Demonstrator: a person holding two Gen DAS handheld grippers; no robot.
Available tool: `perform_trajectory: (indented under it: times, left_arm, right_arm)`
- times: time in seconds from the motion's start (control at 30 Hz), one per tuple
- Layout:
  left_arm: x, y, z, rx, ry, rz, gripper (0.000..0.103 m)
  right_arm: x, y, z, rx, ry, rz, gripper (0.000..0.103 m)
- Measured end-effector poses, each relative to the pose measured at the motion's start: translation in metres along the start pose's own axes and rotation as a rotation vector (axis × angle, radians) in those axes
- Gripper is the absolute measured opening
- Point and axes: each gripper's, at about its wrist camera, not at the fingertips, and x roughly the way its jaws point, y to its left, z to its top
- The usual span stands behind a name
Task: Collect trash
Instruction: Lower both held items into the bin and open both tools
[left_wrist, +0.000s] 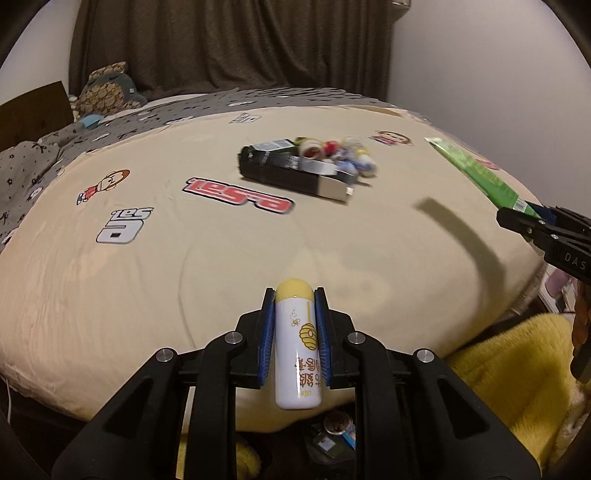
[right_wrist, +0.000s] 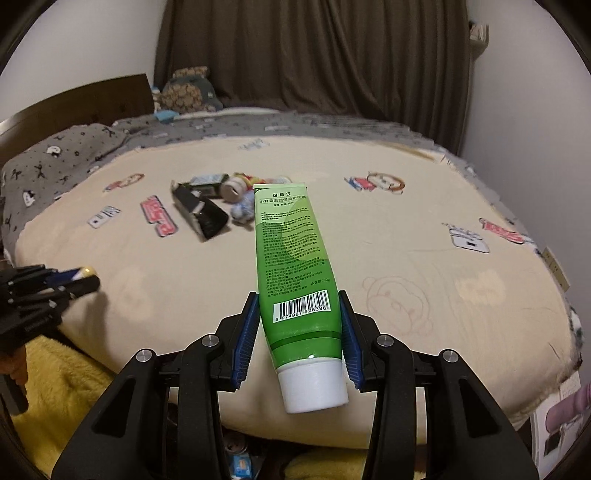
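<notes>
Slippage is the main risk: the left tongs (left_wrist: 294, 332) clamp a white bottle (left_wrist: 296, 350) near its yellow cap, the right tongs (right_wrist: 300, 332) pinch a soft green tube (right_wrist: 295, 280) low; both hang over the bed (left_wrist: 147, 280) edge. Remaining trash pile (left_wrist: 306, 162) is blurred; any bin is unseen.

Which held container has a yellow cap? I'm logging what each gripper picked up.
The small white bottle in the left gripper: its rounded cap is yellow. The green tube in the right gripper has a white cap.
</notes>
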Motion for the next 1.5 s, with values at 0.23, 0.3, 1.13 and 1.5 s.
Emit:
perform_trajectory:
  times: [0.23, 0.3, 1.13, 1.5]
  left_arm:
    - [-0.008, -0.013, -0.034, -0.006, 0.051, -0.024, 0.019]
    - [-0.007, -0.018, -0.047, -0.001, 0.080, -0.036, 0.019]
    - [0.087, -0.041, -0.146, 0.018, 0.473, -0.046, 0.019]
    - [0.078, -0.029, -0.141, -0.009, 0.462, -0.023, 0.048]
  right_arm:
    - [0.000, 0.024, -0.042, 0.035, 0.080, 0.105, 0.042]
    - [0.003, 0.030, -0.053, 0.044, 0.111, 0.129, 0.042]
    - [0.070, 0.062, -0.140, 0.059, 0.421, 0.192, 0.020]
    - [0.065, 0.052, -0.132, 0.090, 0.418, 0.143, 0.023]
